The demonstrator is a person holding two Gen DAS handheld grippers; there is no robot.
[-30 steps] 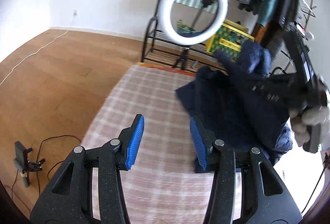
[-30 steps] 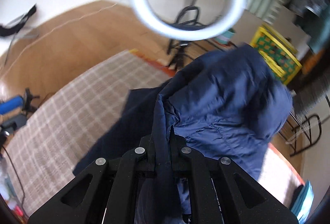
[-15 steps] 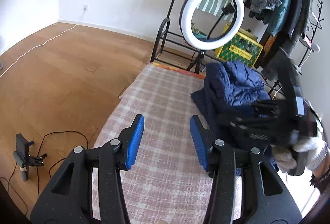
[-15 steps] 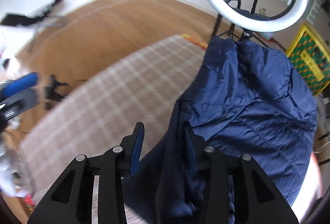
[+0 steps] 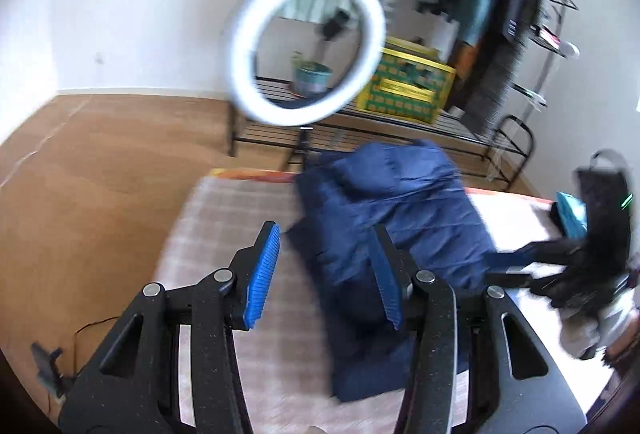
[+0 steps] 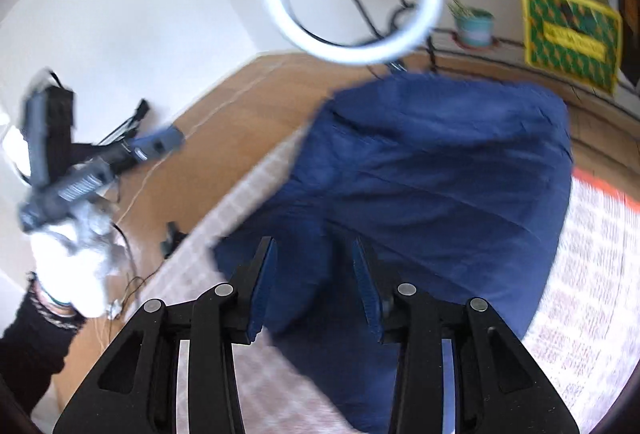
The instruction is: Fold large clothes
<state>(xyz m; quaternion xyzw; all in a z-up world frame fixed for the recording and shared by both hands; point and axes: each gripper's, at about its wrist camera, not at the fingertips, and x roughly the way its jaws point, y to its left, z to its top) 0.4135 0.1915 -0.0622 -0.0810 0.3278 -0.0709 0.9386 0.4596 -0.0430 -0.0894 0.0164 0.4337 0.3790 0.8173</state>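
Both our grippers, left (image 5: 326,274) and right (image 6: 314,288), hang released; the puffy navy quilted jacket (image 6: 432,170) lies folded on the checked blanket (image 5: 224,218), seemingly let go to settle.

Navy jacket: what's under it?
The navy jacket lies on the plaid cover, which shows around it. Whatever is beneath the jacket's bulk is hidden.

Bright daylight; both fisheye views are motion-blurred, edges bowed and black-vignetted, the glowing white ring light (image 5: 306,50) smeared at upper centre.
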